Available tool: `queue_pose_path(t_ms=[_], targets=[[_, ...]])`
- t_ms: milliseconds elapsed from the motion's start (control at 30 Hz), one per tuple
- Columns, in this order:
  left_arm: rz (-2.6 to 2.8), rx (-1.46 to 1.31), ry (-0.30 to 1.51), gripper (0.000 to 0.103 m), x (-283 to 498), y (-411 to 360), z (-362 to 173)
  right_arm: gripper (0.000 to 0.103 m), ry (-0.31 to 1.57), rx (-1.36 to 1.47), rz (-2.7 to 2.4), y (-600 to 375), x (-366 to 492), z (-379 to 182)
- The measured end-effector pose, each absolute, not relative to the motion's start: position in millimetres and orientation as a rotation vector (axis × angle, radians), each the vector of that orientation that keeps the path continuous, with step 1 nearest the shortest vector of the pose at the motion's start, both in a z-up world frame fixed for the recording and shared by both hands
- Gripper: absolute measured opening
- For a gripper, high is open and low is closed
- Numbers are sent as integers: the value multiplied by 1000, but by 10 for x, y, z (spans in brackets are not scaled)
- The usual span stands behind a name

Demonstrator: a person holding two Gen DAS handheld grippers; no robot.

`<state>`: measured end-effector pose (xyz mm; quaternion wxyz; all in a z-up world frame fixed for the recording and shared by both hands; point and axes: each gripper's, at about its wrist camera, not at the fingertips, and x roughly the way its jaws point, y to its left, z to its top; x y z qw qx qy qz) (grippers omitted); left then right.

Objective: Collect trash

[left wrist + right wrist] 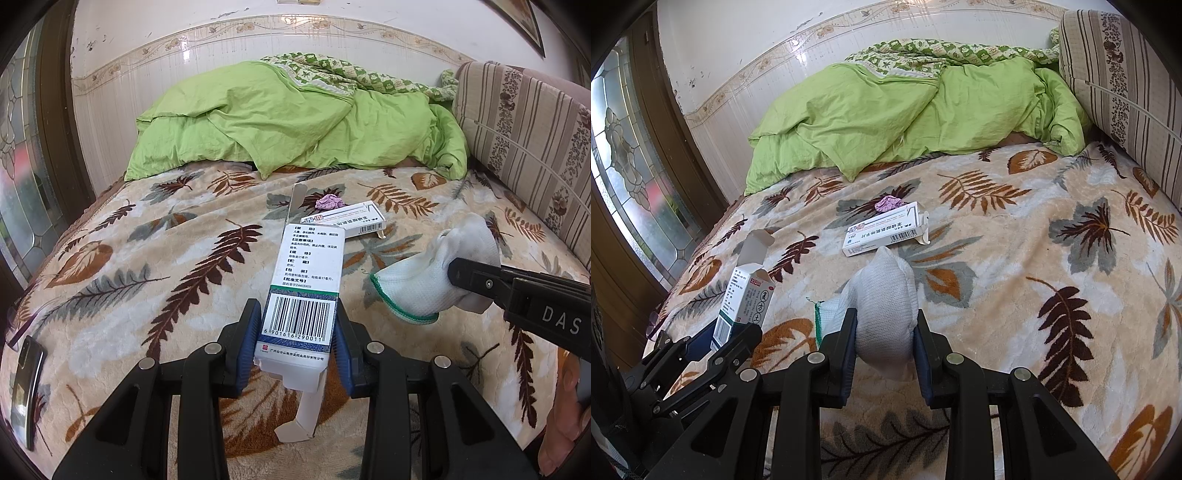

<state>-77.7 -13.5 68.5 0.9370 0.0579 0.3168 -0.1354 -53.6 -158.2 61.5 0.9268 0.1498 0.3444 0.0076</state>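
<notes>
Jaws of left gripper (pixel 298 332) on carton (pixel 303 288), right gripper (pixel 884 341) on glove (pixel 882 306), both angled downward.

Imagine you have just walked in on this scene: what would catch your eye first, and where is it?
First, the two held items: the left gripper is shut on a tall white medicine box with a barcode, and the right gripper is shut on a white glove. Beyond them on the leaf-patterned blanket lie a second white box and a purple crumpled wad, before a green quilt.
</notes>
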Motion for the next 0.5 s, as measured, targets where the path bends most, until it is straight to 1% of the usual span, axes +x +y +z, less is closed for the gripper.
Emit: queue_pose_path(t_ms=[500], targets=[[-274,120,646,36,-789,-149,681,29,706,307,15,-1578,-535,613]])
